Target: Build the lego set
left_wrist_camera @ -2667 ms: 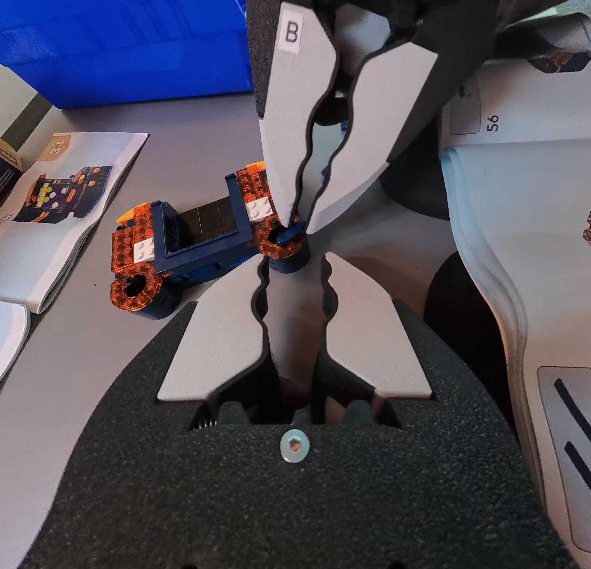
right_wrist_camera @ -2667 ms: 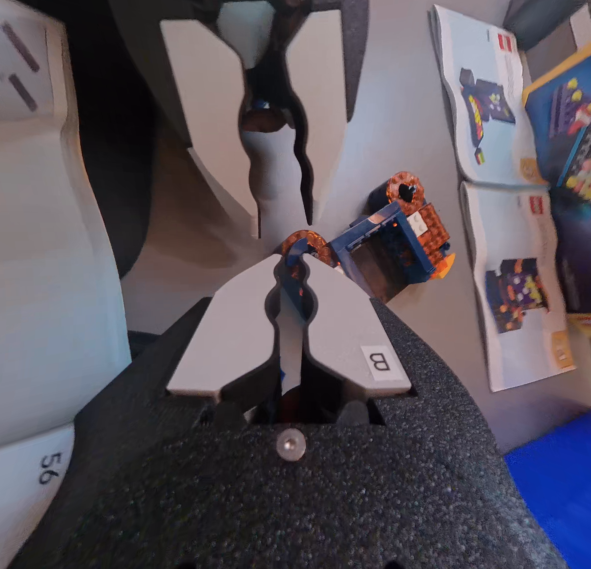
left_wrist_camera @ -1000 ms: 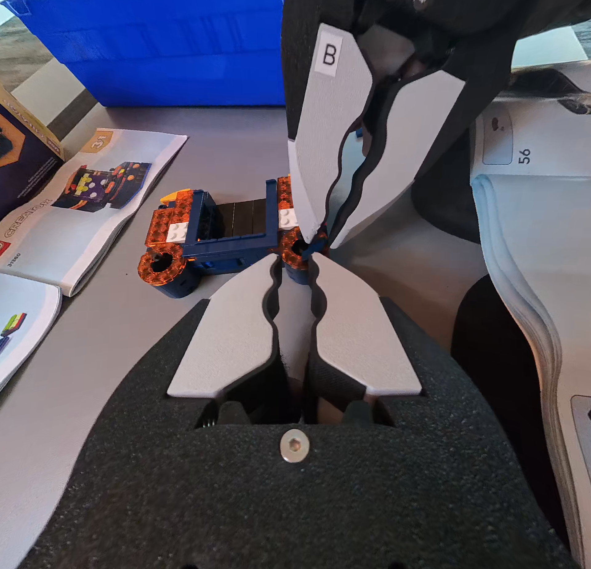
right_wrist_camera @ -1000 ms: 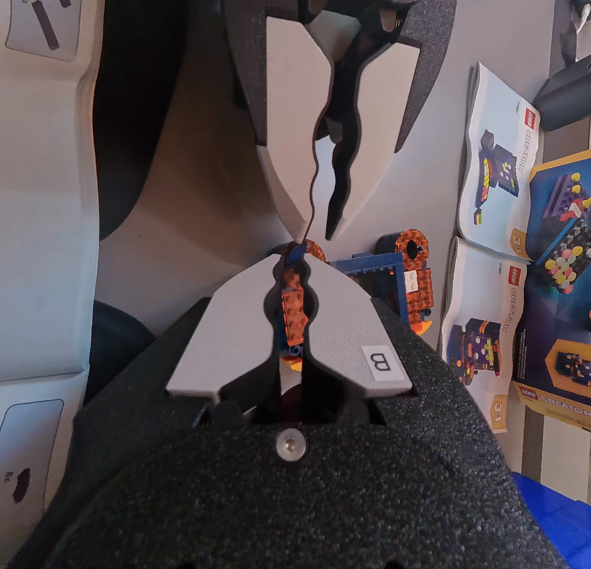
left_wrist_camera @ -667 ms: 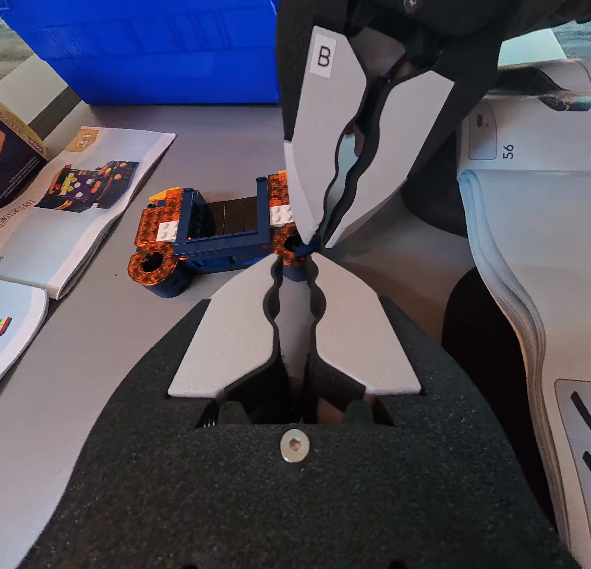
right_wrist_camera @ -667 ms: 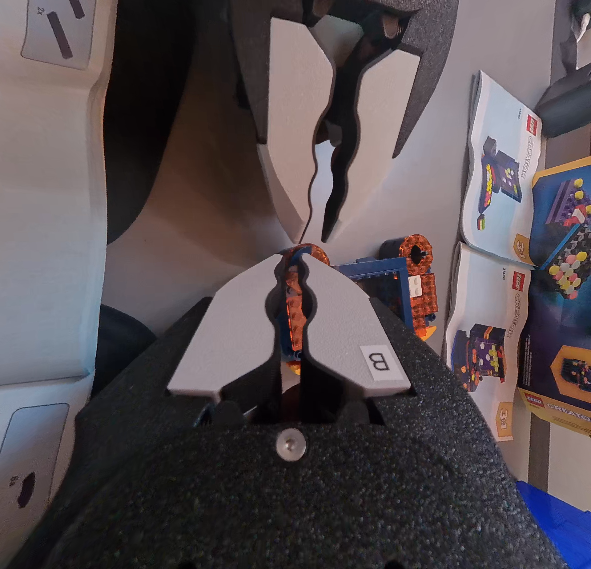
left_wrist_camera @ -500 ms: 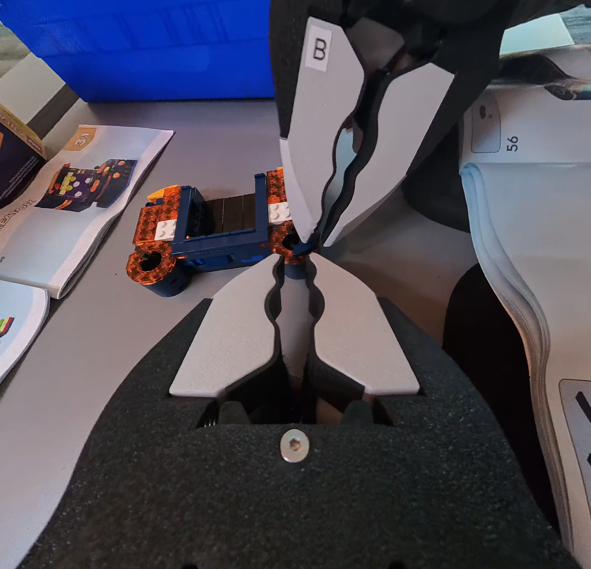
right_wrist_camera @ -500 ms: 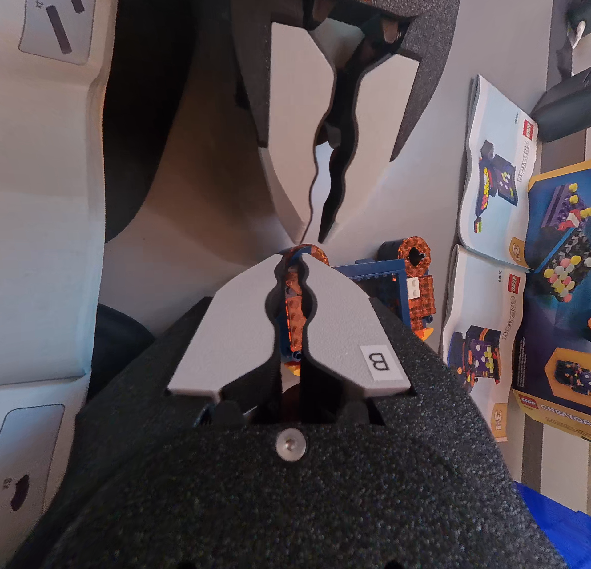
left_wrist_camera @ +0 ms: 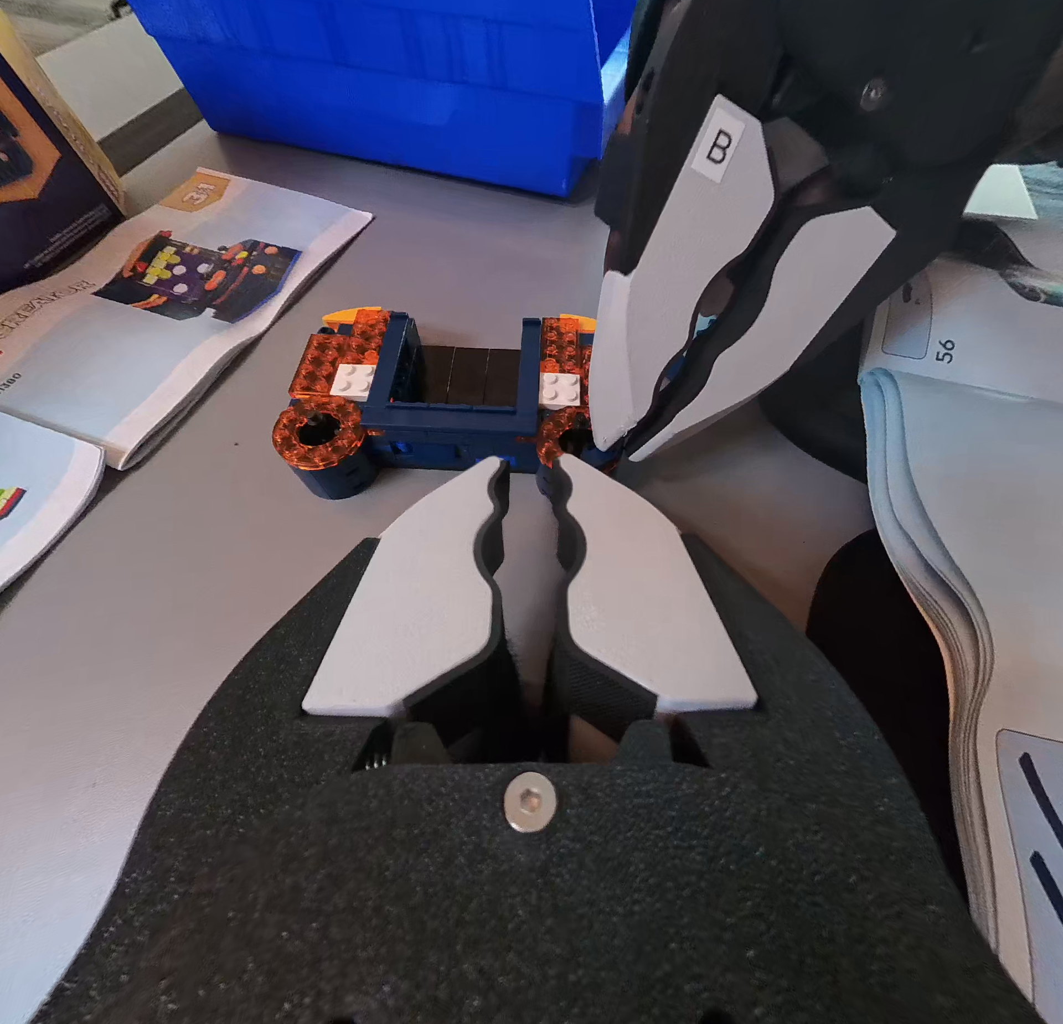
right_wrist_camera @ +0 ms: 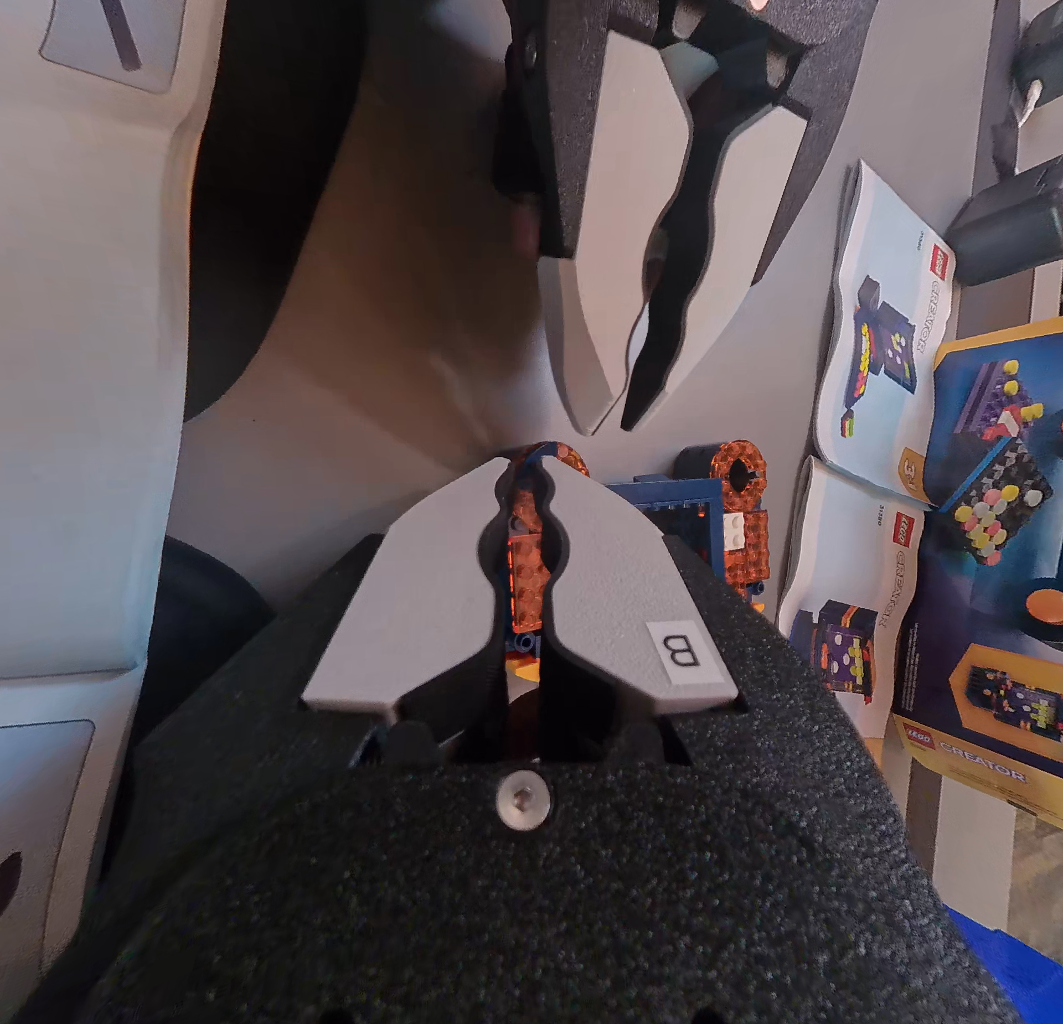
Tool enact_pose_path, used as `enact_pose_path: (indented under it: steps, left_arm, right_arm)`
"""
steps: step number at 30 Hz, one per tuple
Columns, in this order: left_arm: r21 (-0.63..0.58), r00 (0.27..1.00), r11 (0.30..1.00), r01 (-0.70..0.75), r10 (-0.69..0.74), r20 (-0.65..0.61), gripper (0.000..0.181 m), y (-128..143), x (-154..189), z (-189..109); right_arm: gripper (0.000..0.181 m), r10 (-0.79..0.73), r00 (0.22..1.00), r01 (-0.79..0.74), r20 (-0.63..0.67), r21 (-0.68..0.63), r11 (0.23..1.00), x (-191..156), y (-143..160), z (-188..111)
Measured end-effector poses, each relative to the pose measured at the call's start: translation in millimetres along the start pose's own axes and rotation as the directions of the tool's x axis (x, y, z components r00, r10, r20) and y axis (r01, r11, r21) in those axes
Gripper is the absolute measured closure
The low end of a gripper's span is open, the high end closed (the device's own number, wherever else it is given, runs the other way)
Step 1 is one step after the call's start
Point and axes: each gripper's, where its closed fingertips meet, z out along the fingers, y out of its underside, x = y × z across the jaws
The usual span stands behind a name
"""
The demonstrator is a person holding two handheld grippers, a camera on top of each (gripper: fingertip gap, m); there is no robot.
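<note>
The right claw [right_wrist_camera: 524, 467] is closed on the near end of the lego model [left_wrist_camera: 443, 398], its tips pinching a thin dark-blue piece at the orange round brick [right_wrist_camera: 555, 461]. The left claw [left_wrist_camera: 532, 467] hovers just beside the model, jaws slightly parted and empty. The model lies on the grey tabletop [left_wrist_camera: 172, 536]: a dark-blue frame with orange ends, apparently only part-built. The open instruction book [left_wrist_camera: 978, 421] beside it suggests many steps remain.
</note>
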Motion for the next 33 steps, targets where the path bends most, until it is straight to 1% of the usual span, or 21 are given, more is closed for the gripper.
enact_pose_path:
  steps: [4,5,12,15,18,22,26,29,31,33]
  left_arm:
    - [-0.061,0.999,0.997,0.050,-0.051,-0.016,0.164,6.6,1.5,6.2]
    - [-0.062,0.997,0.996,0.066,-0.068,-0.024,0.165,6.4,1.9,6.5]
    - [-0.031,0.989,0.989,0.146,-0.147,-0.035,0.159,2.7,-1.6,4.5]
    - [-0.021,0.978,0.980,0.196,-0.197,-0.066,0.156,0.5,0.2,5.1]
    - [-0.026,0.976,0.979,0.201,-0.203,-0.078,0.156,0.7,1.6,5.2]
    - [0.004,0.971,0.974,0.225,-0.224,-0.088,0.158,-2.5,-0.3,2.2]
    - [0.003,0.970,0.974,0.225,-0.224,-0.095,0.158,-2.6,0.4,2.1]
    - [0.009,0.969,0.973,0.230,-0.228,-0.094,0.158,-3.1,-0.3,1.5]
    - [0.033,0.967,0.970,0.243,-0.239,-0.093,0.162,-5.6,-2.3,-1.0]
    - [0.066,0.963,0.965,0.254,-0.246,-0.109,0.168,-9.3,-2.5,-4.6]
  right_arm:
    - [0.176,-0.015,1.000,0.015,-0.004,-0.004,1.000,0.0,-0.3,0.5]
    - [0.176,-0.018,1.000,0.018,-0.008,-0.005,1.000,0.4,-0.2,0.5]
    - [0.176,-0.021,1.000,0.021,-0.016,0.007,1.000,0.9,-0.9,1.4]
    - [0.176,-0.018,1.000,0.018,-0.018,0.011,1.000,1.3,-1.2,1.8]
    - [0.174,0.000,1.000,0.001,-0.010,0.023,1.000,0.9,-1.5,2.1]
    - [0.170,0.024,1.000,-0.023,-0.010,0.026,0.999,2.2,0.7,0.7]
    - [0.170,0.055,0.998,-0.055,0.010,0.073,0.996,-0.2,-4.7,-1.9]
    - [0.168,0.066,0.998,-0.066,-0.001,0.084,0.994,2.5,-5.4,-4.1]
    - [0.168,0.147,0.989,-0.146,0.002,0.142,0.979,10.0,-8.3,-9.6]
    - [0.170,0.320,0.947,-0.320,0.031,0.184,0.930,22.5,-2.4,-13.8]
